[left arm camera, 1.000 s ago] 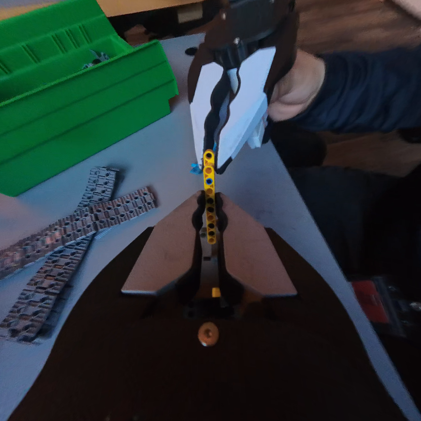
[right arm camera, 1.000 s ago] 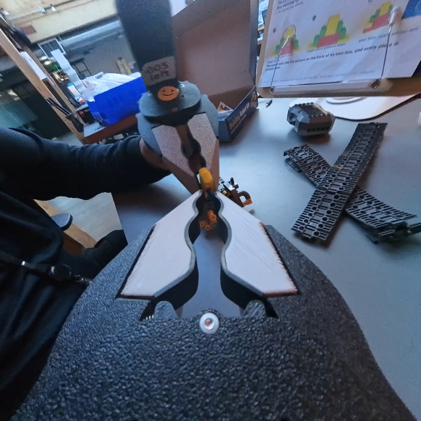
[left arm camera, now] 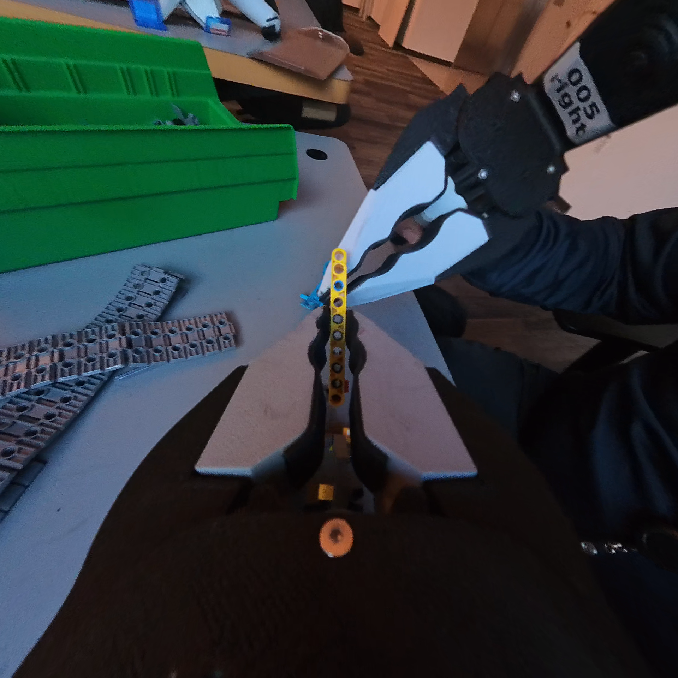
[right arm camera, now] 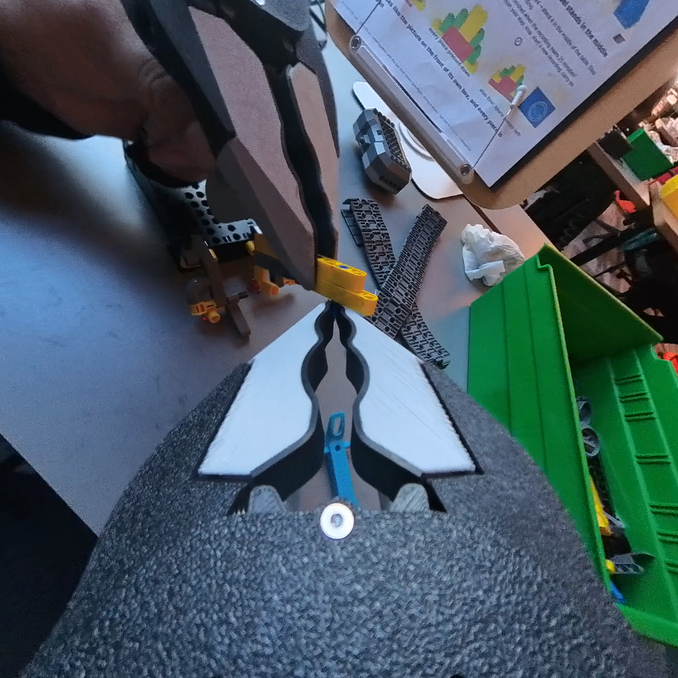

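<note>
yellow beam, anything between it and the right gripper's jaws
Nothing visible. The right gripper sits right against the yellow beam, jaws nearly shut on a small blue piece. The left gripper is shut on the beam.

**Room and bench, dim warm light**

Grey table (left arm camera: 257,257) fills the lower left of the left wrist view, rounded corner with a dark hole at top centre. Wood plank floor (left arm camera: 381,95) beyond it, upper middle. Second table (left arm camera: 279,73) with a yellow edge sits behind, upper left. Pale cabinet panels (left arm camera: 429,33) at the top right. In the right wrist view, cluttered shelves (right arm camera: 631,154) fill the far right edge; detail there is too dark to tell. Light is low, reddish on wood, bluish on the tabletop.
</note>
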Demonstrator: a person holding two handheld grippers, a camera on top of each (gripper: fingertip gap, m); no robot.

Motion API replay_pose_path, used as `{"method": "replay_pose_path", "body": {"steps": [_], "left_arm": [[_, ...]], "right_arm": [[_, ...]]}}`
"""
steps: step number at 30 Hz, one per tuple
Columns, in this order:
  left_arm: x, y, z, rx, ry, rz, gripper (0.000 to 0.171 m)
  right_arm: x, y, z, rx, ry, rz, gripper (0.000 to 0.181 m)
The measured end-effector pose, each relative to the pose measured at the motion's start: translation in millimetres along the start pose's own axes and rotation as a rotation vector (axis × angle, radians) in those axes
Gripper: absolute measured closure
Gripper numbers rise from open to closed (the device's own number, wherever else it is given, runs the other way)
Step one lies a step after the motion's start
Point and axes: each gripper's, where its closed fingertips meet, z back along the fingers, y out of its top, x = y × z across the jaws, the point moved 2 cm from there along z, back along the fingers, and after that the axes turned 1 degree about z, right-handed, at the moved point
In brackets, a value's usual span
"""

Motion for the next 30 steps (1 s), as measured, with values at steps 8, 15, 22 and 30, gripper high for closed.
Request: {"method": "replay_pose_path", "body": {"steps": [8, 15, 22, 30], "left_arm": [[-2, 12, 5, 0.133, 0.038, 0.025, 0.166], [-2, 18, 9, 0.192, 0.025, 0.068, 0.166], [-1, 17, 7, 0.184, 0.049, 0.042, 0.166], [-4, 13, 4, 0.141, 0.122, -0.024, 0.166]], "right_arm": [[2, 4, -1, 0.111, 0.034, -0.238, 0.181], [3, 7, 0, 0.118, 0.024, -0.226, 0.181], [2, 4, 0, 0.106, -0.001, -0.205, 0.181], [3, -1, -4, 0.058, -0.003, -0.209, 0.18]]}}
